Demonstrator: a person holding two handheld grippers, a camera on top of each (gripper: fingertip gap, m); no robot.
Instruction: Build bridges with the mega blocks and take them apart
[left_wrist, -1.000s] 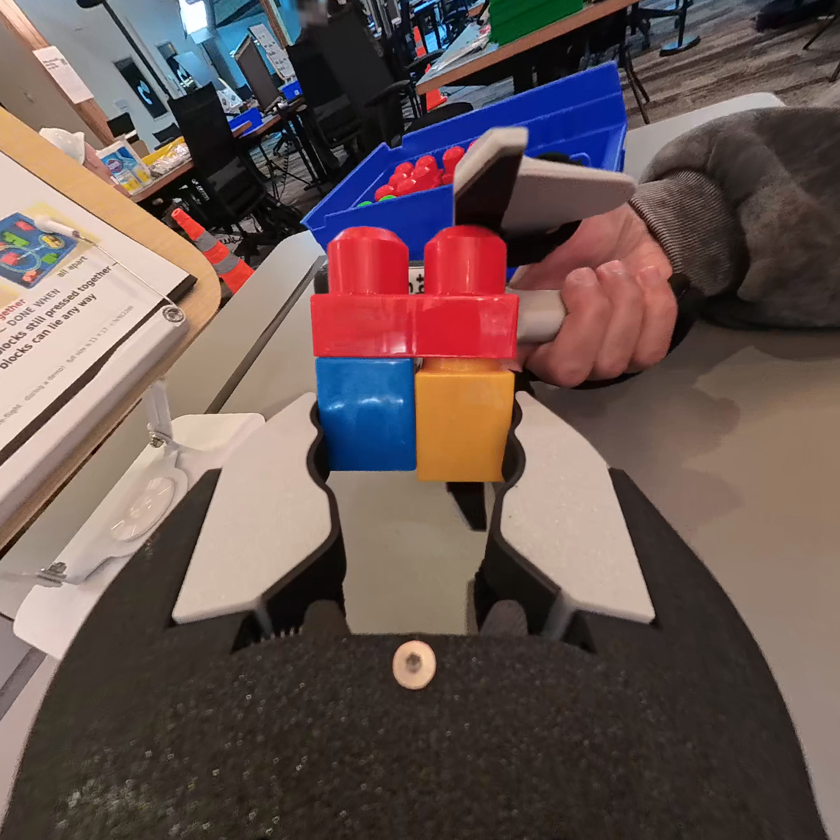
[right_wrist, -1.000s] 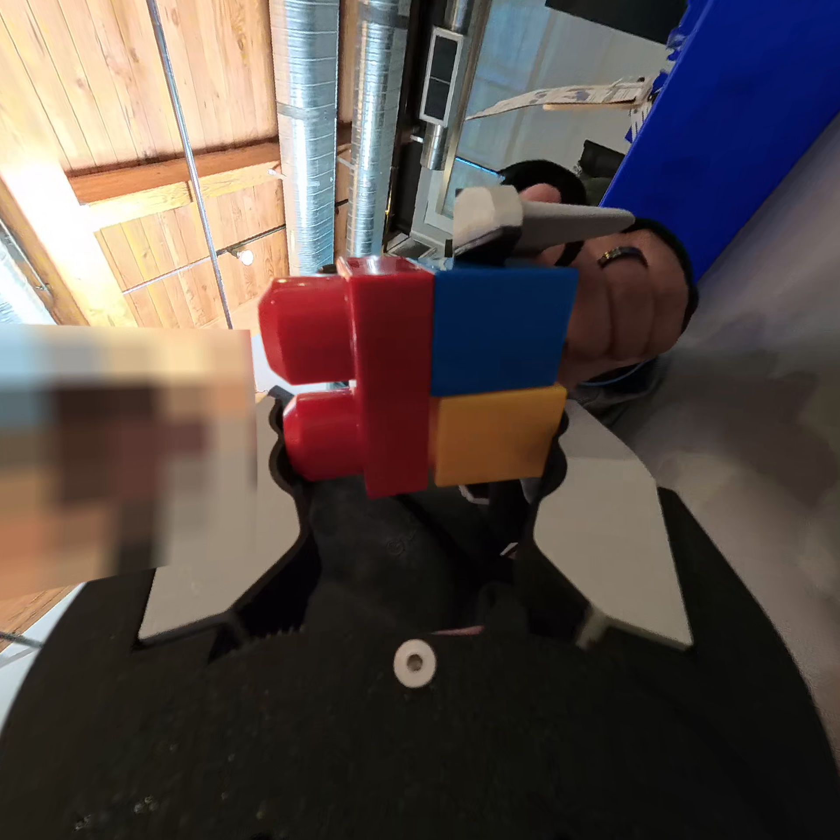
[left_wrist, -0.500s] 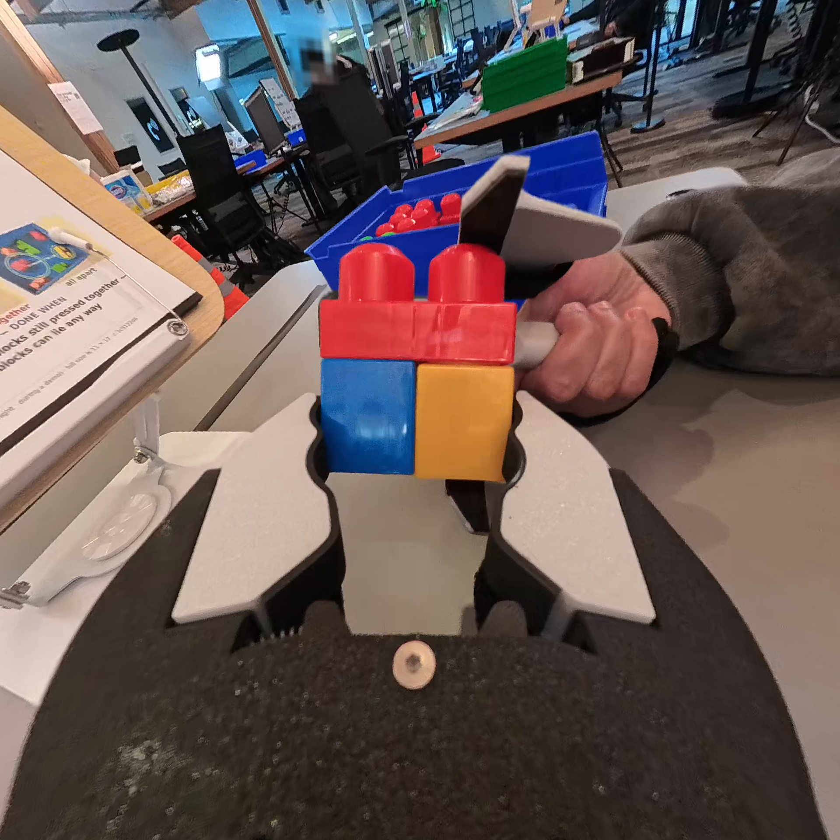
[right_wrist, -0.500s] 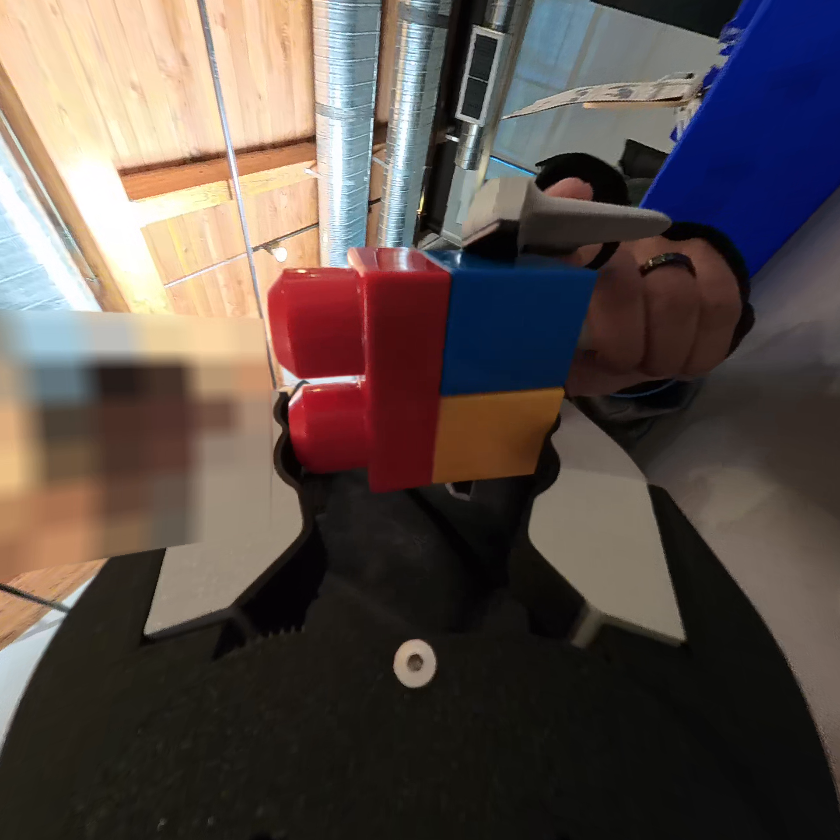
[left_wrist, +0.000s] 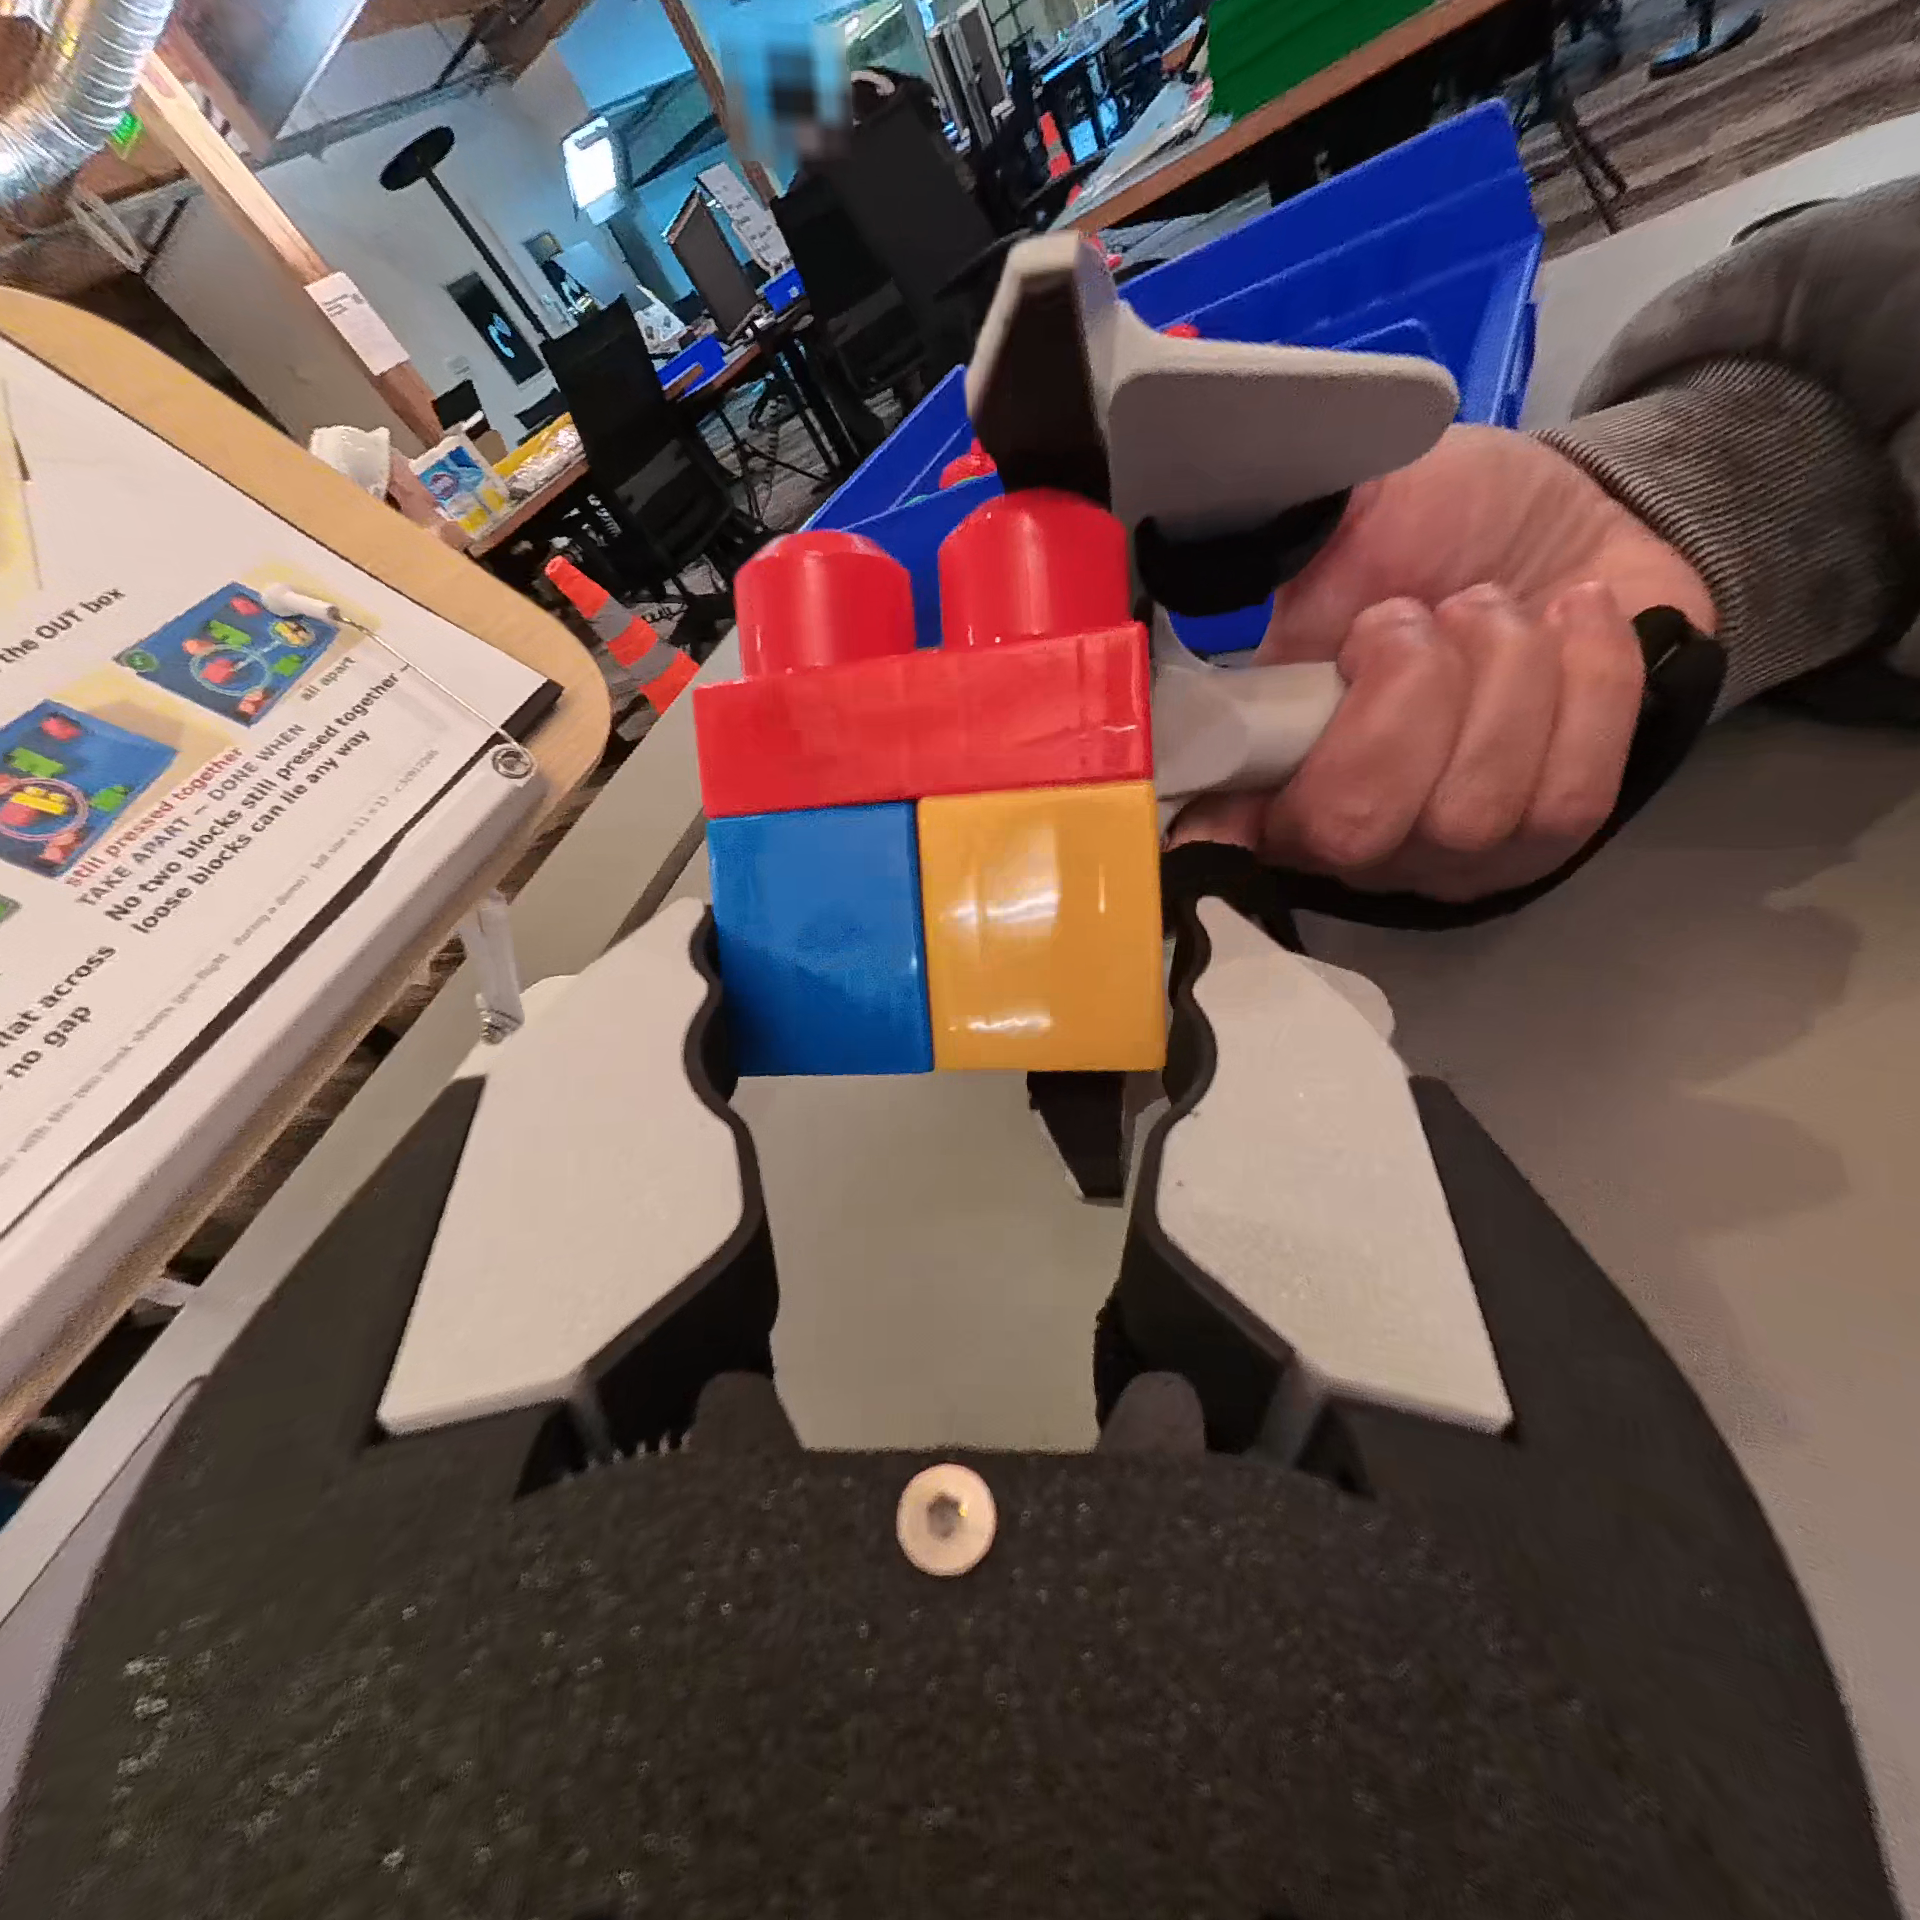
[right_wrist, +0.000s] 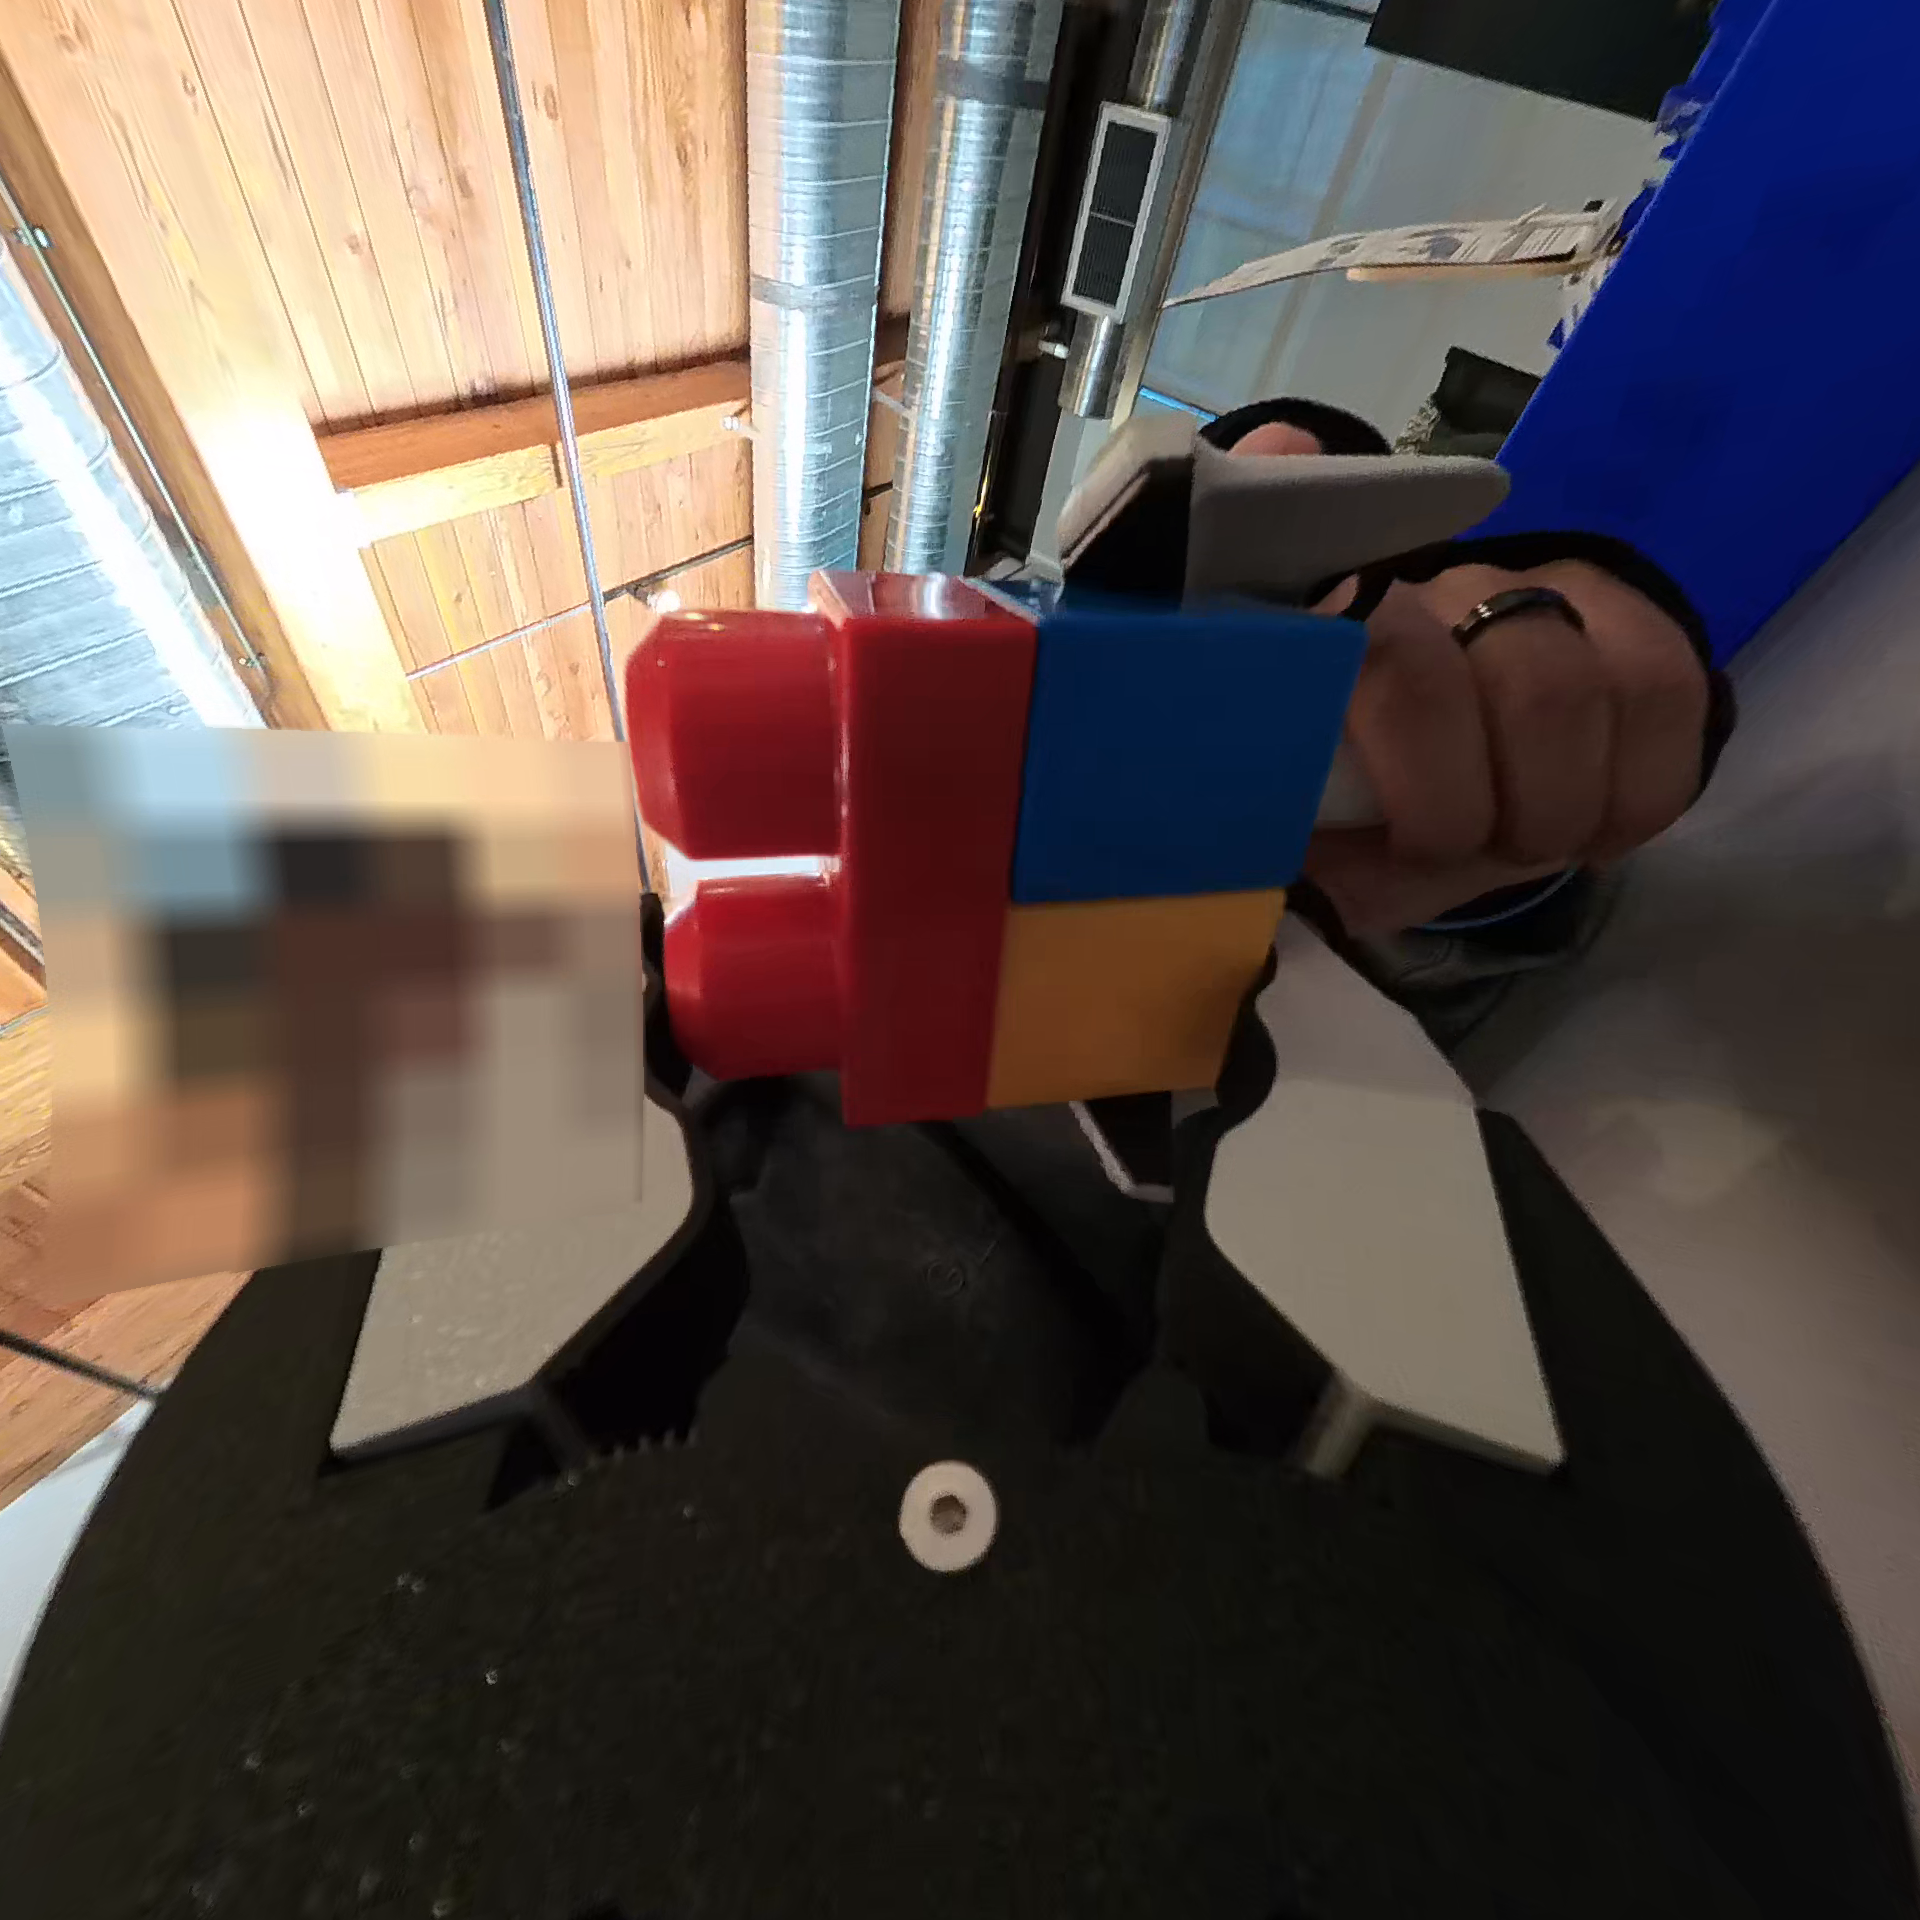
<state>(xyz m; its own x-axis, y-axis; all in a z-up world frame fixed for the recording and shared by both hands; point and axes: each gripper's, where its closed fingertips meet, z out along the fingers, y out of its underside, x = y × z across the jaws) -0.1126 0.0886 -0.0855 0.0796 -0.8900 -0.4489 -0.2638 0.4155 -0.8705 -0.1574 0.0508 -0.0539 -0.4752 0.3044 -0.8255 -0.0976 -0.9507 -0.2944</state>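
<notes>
An instruction sheet (left_wrist: 239, 790) on a wooden board (left_wrist: 566, 665), orange cone (left_wrist: 623, 644) beyond.

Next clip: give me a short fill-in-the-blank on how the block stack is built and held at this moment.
1. The two-stud block on top of the stack is ____.
2. Under the red block, the blue block sits beside a ____ block.
3. The left gripper clamps the stack's ____ two blocks between its jaws.
4. Behind the stack stands a plastic bin coloured ____.

Missing words: red; yellow; lower; blue
</notes>
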